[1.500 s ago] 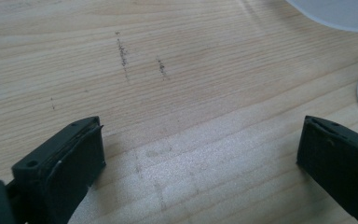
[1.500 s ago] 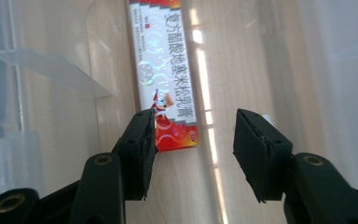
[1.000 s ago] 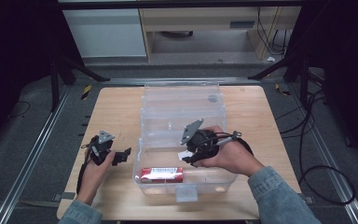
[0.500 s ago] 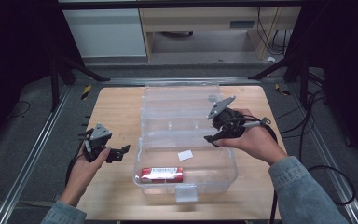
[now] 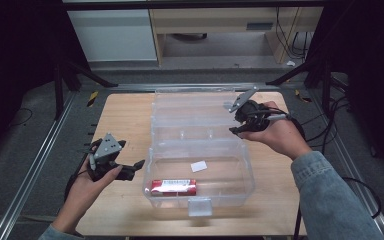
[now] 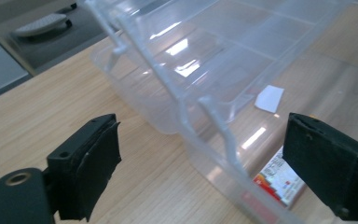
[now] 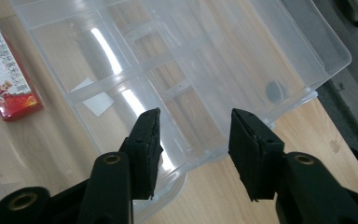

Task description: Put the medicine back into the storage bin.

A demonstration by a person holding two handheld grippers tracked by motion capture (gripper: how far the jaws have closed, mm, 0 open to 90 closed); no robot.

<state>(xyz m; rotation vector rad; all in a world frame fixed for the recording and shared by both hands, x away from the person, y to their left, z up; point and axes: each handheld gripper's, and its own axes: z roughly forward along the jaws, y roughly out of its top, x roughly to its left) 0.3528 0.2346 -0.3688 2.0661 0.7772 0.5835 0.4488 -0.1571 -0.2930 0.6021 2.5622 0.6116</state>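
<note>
A clear plastic box stands open on the wooden table, its lid laid flat behind it. Inside lie a red carton near the front wall and a small white slip. My left gripper hovers left of the box, jaws wide and empty; its own view shows the box wall, the carton and the slip beyond the left gripper. My right gripper hangs over the lid's right edge. Its jaws have just been closing, and the right gripper has nothing between its pads.
The box takes up the middle of the table; bare wood lies to either side. Metal rails run along the table's sides. Cables trail on the floor at the right. A low cabinet stands beyond the far edge.
My right hand has come out of the box's front part and moved back and right to the lid's edge, jaws narrower. The white slip lies free on the box floor. My left hand has risen.
</note>
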